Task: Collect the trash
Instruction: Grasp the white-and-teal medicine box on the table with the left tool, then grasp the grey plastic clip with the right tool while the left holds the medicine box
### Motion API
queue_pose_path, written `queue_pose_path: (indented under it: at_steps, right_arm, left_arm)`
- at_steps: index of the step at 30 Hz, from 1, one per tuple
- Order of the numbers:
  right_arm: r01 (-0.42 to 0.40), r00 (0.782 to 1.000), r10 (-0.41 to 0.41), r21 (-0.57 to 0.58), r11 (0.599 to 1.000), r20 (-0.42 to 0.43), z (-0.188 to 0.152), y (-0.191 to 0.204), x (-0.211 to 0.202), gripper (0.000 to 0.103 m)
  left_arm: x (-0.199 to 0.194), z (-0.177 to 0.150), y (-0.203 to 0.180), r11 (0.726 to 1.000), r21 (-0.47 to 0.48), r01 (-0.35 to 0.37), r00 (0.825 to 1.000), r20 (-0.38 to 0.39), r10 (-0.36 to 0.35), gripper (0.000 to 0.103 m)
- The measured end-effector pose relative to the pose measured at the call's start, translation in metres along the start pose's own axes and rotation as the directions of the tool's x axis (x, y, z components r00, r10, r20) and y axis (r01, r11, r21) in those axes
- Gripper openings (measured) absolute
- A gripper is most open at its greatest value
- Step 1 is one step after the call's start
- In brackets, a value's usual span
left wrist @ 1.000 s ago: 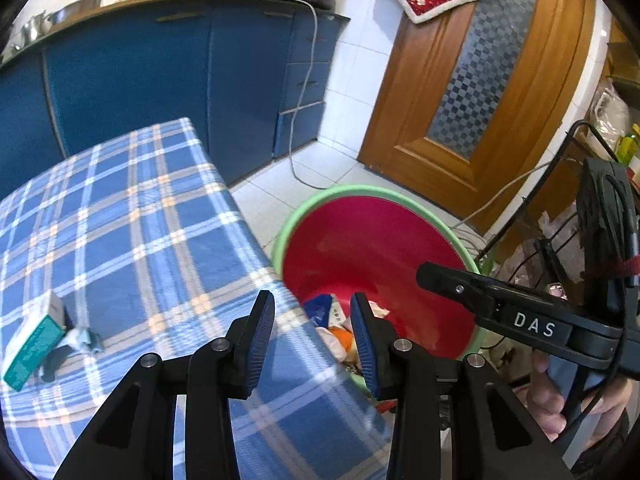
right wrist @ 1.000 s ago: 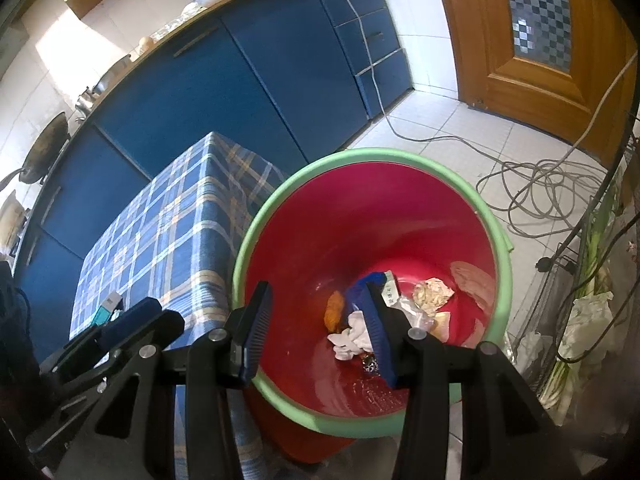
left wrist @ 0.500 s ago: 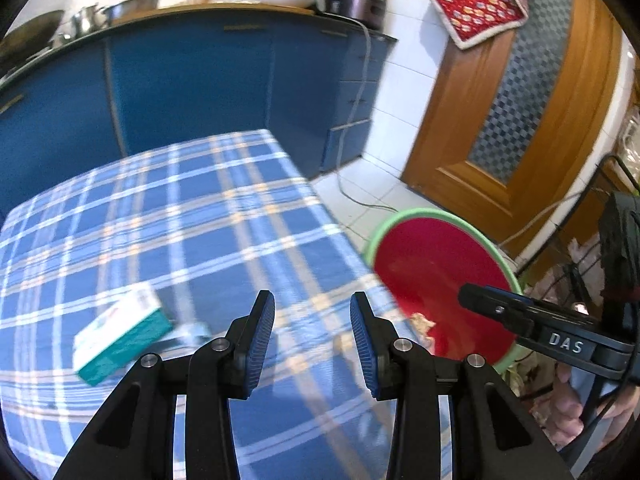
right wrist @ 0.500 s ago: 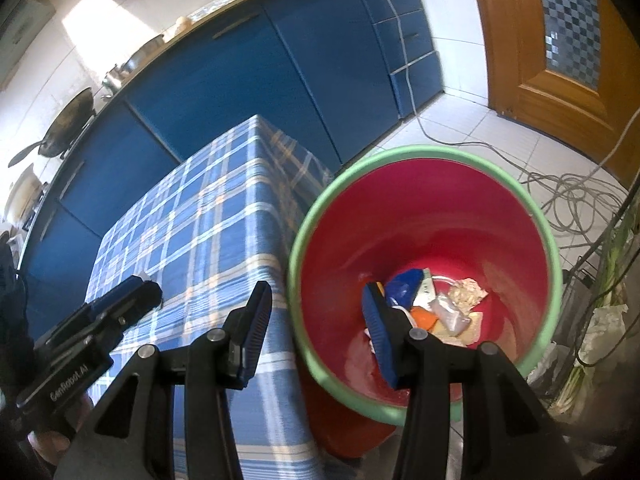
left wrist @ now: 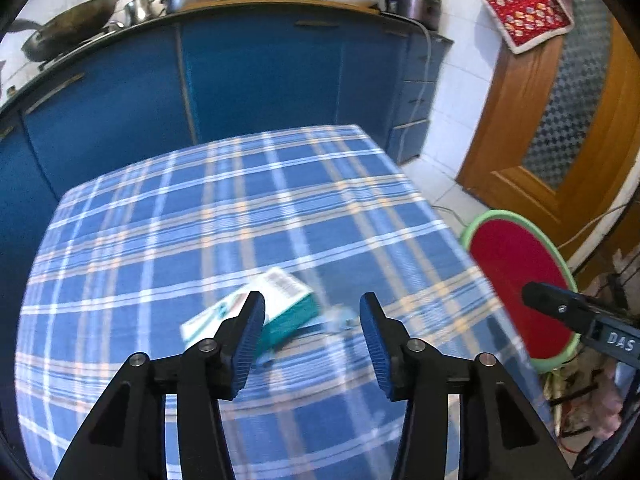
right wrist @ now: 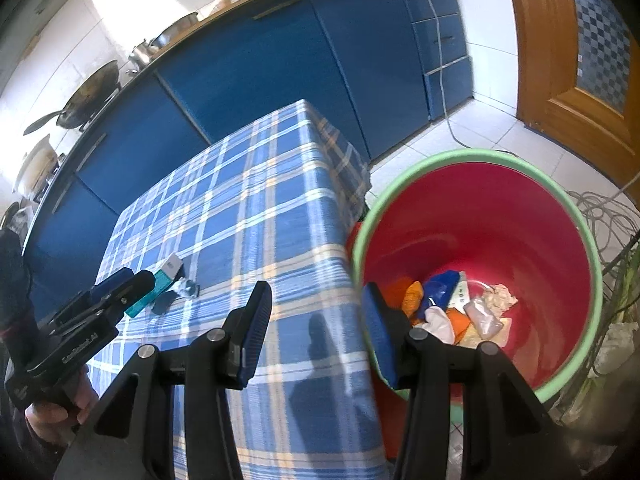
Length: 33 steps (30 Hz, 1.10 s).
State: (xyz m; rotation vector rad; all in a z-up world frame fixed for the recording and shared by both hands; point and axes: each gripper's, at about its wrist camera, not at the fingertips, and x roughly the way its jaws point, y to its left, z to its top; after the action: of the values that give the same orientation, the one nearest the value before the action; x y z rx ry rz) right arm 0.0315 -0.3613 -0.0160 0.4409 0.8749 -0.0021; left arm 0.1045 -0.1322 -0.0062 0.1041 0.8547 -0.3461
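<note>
A teal and white carton (left wrist: pixel 286 298) lies on the blue plaid tablecloth (left wrist: pixel 200 220), with a small clear wrapper (left wrist: pixel 340 320) beside it. My left gripper (left wrist: pixel 312 340) hovers just above and short of the carton. Its jaws are opening, and nothing is between them. The red bin (right wrist: pixel 460 158) with a green rim stands on the floor off the table's right edge and holds several pieces of trash (right wrist: pixel 448 304). My right gripper (right wrist: pixel 316 336) is open and empty above the table's edge, next to the bin.
Blue kitchen cabinets (left wrist: pixel 260 80) with pans on the counter stand behind the table. A wooden door (left wrist: pixel 560 120) is at the right. Cables (right wrist: pixel 600 212) trail over the tiled floor past the bin. A hand (right wrist: pixel 60 404) holds the left gripper's handle.
The left gripper swung away from the bin and over the table to the carton, and its jaws widened. The right gripper shifted from over the bin towards the table's edge.
</note>
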Motion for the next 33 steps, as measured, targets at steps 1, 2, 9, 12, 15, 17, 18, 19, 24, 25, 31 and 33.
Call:
queue_pose_path:
  at_steps: [1,2,9,12,15,17,18,19,24,25,31,33]
  right_arm:
    - [-0.003,1.0,0.003,-0.006,1.0,-0.002,0.0,0.004,0.001,0.05]
    - [-0.006,1.0,0.006,-0.01,1.0,-0.004,0.0,0.006,0.002,0.05]
    - [-0.02,1.0,0.019,-0.043,0.999,-0.02,0.0,0.025,0.01,0.05]
    - [-0.021,0.999,0.02,-0.05,0.999,-0.026,-0.001,0.03,0.012,0.05]
    - [-0.022,0.999,0.02,-0.056,0.998,-0.032,-0.001,0.034,0.014,0.05]
    - [-0.021,0.999,0.019,-0.06,0.998,-0.037,-0.001,0.036,0.016,0.05]
    - [-0.021,0.999,0.018,-0.062,0.998,-0.039,-0.001,0.038,0.017,0.05]
    - [-0.02,0.999,0.018,-0.063,0.998,-0.042,-0.001,0.039,0.018,0.05]
    - [-0.018,0.999,0.014,-0.071,0.997,-0.051,-0.001,0.043,0.023,0.05]
    - [-0.018,0.998,0.014,-0.071,0.997,-0.053,0.0,0.044,0.024,0.05]
    - [-0.023,0.998,0.017,-0.082,0.996,-0.068,-0.001,0.049,0.032,0.05]
    - [-0.025,0.997,0.019,-0.087,0.996,-0.074,-0.001,0.052,0.034,0.05]
  left_arm:
    - [0.0,0.0,0.004,1.0,-0.001,-0.007,1.0,-0.002,0.007,0.054]
    - [0.001,-0.001,0.007,1.0,-0.001,-0.016,1.0,-0.006,0.016,0.056]
    - [0.015,-0.003,0.024,0.998,0.006,-0.055,0.997,-0.048,0.055,0.058]
    - [0.021,-0.003,0.03,0.998,0.009,-0.066,0.996,-0.063,0.066,0.058]
    - [0.028,-0.002,0.037,0.997,0.001,-0.072,0.994,-0.077,0.071,0.058]
    - [0.033,-0.002,0.041,0.997,-0.007,-0.073,0.994,-0.087,0.072,0.058]
    - [0.037,-0.001,0.043,0.997,-0.011,-0.074,0.993,-0.093,0.073,0.058]
    - [0.039,-0.001,0.045,0.997,-0.015,-0.075,0.993,-0.096,0.074,0.058]
    - [0.047,0.002,0.051,0.997,-0.011,-0.08,0.992,-0.096,0.078,0.059]
    - [0.049,0.003,0.052,0.997,-0.011,-0.077,0.992,-0.101,0.075,0.059]
    - [0.056,0.003,0.056,0.997,-0.027,-0.07,0.992,-0.106,0.066,0.06]
    - [0.057,0.003,0.057,0.997,-0.032,-0.067,0.993,-0.102,0.063,0.059]
